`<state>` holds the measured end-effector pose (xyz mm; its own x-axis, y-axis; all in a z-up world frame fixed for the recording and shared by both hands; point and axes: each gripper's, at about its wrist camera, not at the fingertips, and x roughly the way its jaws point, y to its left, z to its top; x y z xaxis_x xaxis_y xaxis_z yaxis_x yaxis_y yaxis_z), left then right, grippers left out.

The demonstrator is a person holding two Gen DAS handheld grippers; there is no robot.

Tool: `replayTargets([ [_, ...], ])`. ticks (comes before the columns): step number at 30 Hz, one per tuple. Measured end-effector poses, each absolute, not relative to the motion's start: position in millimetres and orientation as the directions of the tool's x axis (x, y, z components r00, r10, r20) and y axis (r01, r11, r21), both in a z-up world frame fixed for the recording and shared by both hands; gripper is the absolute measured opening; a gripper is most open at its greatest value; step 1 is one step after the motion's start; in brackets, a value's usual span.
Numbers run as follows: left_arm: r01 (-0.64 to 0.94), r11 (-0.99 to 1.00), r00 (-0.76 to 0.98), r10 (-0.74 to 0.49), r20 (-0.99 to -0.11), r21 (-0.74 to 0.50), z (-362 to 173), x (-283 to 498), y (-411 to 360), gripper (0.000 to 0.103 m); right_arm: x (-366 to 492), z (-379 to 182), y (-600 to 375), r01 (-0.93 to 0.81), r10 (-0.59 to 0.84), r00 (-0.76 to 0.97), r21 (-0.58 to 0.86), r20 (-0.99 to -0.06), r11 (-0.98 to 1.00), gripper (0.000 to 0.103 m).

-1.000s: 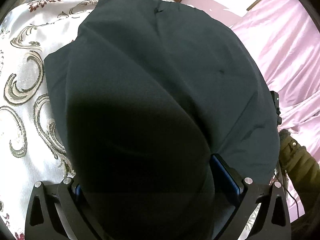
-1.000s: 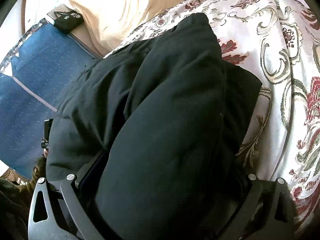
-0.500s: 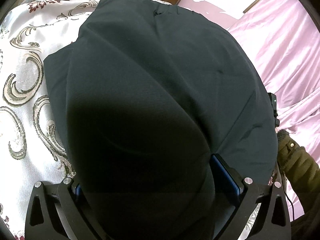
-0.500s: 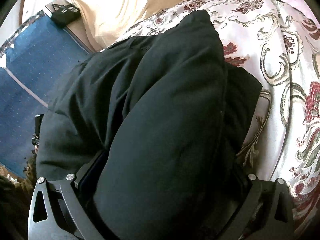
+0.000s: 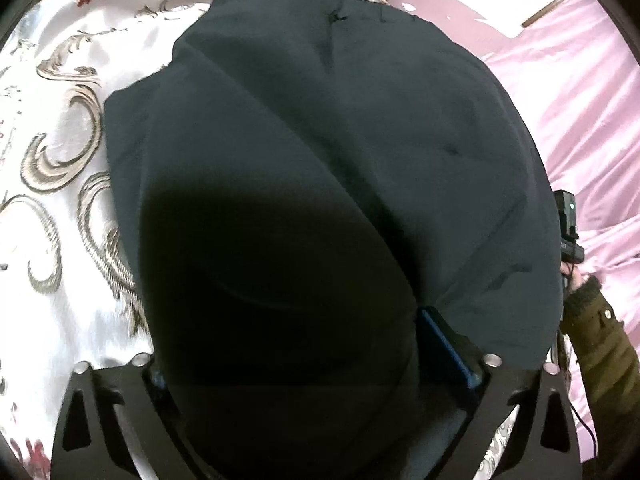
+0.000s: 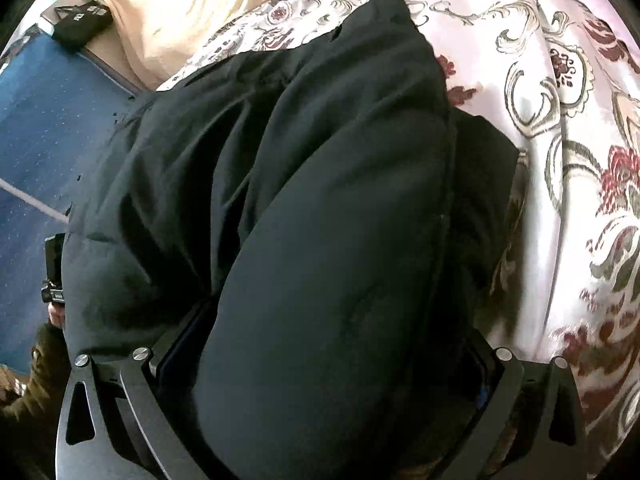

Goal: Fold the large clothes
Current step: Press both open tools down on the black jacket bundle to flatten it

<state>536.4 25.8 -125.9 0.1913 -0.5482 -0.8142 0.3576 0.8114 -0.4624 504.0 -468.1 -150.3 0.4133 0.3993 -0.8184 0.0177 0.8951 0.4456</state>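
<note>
Straddling a thick fold of the dark coat (image 5: 328, 168) on the patterned bedspread (image 5: 52, 184), the left gripper (image 5: 316, 376) was closing; the right gripper (image 6: 320, 364) clasped the neighbouring fold, which stretched away from both.

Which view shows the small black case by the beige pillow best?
The right wrist view: the black case lies in plain sight at upper left, beside the beige pillow. The left wrist view shows none of it, only the dark coat.

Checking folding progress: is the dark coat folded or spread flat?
Folded: the coat lies doubled into a thick bundle on the bedspread, layers stacked.
</note>
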Motion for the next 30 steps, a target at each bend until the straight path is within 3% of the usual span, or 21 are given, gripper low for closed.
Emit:
replayTargets([
  [4, 0.330, 0.845, 0.241, -0.507, -0.827, -0.421, -116.4, 528.5, 25.5, 0.074, 497.2, -138.7, -458.6, 0.008, 0.369, 0.429, 0.412, -0.824, 0.911, 0.092],
  [10, 0.281, 0.910, 0.321, -0.388, -0.864, -0.305, -96.2, 519.1, 13.2, 0.044, 486.5, -115.8, -446.4, -0.021, 0.317, 0.487, 0.352, -0.814, 0.936, 0.064],
  [13, 0.301, 0.931, 0.375, -0.313, -0.873, -0.205, -80.6, 510.5, -4.1, 0.030, 482.2, -101.9, -441.5, -0.029, 0.298, 0.513, 0.331, -0.805, 0.943, 0.043],
  [15, 0.316, 0.940, 0.420, -0.261, -0.869, -0.130, -65.8, 502.7, -13.3, 0.025, 480.0, -87.7, -439.1, -0.030, 0.287, 0.532, 0.321, -0.796, 0.946, 0.031],
  [18, 0.327, 0.941, 0.465, -0.237, -0.853, -0.084, -44.4, 498.2, -17.2, 0.022, 471.3, -62.8, -441.8, -0.027, 0.284, 0.570, 0.328, -0.771, 0.944, 0.027],
  [30, 0.288, 0.956, 0.541, -0.206, -0.815, -0.051, 22.0, 435.5, 9.0, 0.021, 421.6, 8.3, -407.7, -0.167, 0.356, 0.641, 0.330, -0.680, 0.929, 0.025],
])
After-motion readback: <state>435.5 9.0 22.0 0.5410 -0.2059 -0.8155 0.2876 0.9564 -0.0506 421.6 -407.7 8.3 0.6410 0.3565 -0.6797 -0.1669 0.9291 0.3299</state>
